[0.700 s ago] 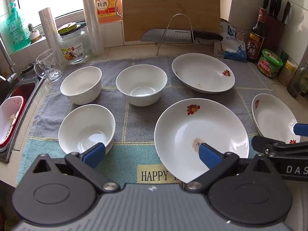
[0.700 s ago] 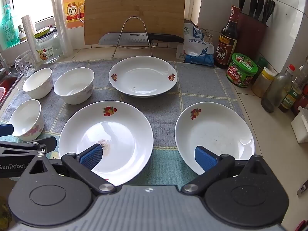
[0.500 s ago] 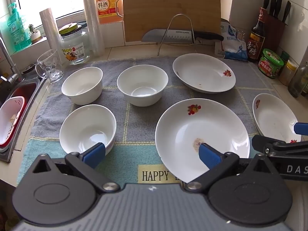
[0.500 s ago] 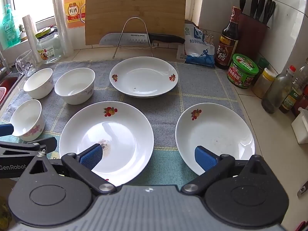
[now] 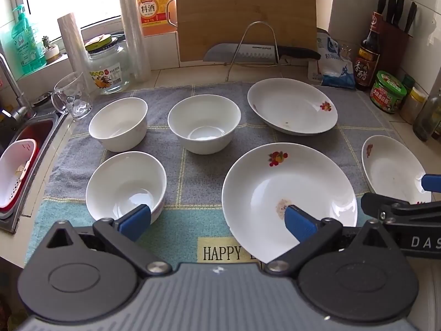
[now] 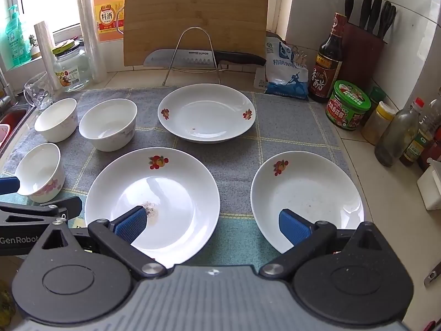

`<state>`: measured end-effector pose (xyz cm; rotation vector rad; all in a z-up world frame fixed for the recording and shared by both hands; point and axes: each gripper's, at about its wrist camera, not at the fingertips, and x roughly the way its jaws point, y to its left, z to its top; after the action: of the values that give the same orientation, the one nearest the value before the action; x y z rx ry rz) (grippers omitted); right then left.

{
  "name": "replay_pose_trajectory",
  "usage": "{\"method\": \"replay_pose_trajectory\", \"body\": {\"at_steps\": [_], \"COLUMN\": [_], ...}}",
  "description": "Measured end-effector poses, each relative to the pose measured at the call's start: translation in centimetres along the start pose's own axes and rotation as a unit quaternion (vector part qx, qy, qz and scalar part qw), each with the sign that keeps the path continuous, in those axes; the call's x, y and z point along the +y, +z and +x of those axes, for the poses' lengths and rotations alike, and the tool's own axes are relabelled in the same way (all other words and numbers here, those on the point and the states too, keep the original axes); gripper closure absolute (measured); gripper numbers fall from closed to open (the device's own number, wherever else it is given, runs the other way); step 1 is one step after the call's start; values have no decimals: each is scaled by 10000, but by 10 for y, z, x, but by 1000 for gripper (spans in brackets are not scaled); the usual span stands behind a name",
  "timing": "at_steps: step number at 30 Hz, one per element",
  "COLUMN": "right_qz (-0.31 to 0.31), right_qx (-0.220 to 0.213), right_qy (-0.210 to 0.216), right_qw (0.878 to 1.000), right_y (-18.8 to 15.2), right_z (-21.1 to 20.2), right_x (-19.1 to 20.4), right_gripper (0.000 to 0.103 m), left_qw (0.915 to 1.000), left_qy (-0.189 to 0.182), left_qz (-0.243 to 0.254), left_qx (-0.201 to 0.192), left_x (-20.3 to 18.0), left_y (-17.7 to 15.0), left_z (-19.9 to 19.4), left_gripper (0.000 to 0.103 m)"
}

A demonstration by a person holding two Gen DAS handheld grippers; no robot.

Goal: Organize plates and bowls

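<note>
Nothing picked up yet, so I think I'm right at the start. My left gripper (image 5: 217, 219) has its two blue pads wide apart w/ nothing between them. Same for my right gripper (image 6: 212, 224): wide apart, empty. Both hang over the near edge of the towel (image 5: 193, 171), tipped down at the dishes.

Where stuff is: three bowls on the left side. Near bowl (image 5: 125, 186) is close to my left pad, back-left bowl (image 5: 118, 122) and middle bowl (image 5: 204, 124) sit behind it. None touch each other. Three plates on the right side: big near plate (image 6: 153, 201) in the middle, right plate (image 6: 307, 198) by my right pad, far plate (image 6: 206, 113) at the back by the knife (image 6: 204, 56). All apart, none stacked.

Next, I guess: stack like w/ like. Left side could go for the near bowl's rim, one pad inside and one outside, then set it into another bowl. Right side could pinch the right plate's edge, but it lies flat on soft cloth, so getting a pad under the rim looks tricky. Plates are slippery too, so go slow.
</note>
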<state>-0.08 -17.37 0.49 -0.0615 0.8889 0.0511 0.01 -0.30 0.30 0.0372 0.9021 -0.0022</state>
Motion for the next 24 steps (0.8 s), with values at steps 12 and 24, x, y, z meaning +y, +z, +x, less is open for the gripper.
{"method": "replay_pose_trajectory", "body": {"at_steps": [12, 24], "right_qz": [-19, -44], "right_qx": [-22, -58], "right_qy": [-8, -11], "right_qw": [10000, 10000], "right_y": [0, 1], "right_z": [-2, -3], "right_x": [0, -1], "right_gripper": [0, 0], "left_qw": [10000, 10000], "left_qy": [15, 17], "left_qz": [16, 26], "left_qx": [-24, -52], "left_x": [0, -1], "left_y": [1, 2], "left_z": [-2, -4], "left_gripper": [1, 1]}}
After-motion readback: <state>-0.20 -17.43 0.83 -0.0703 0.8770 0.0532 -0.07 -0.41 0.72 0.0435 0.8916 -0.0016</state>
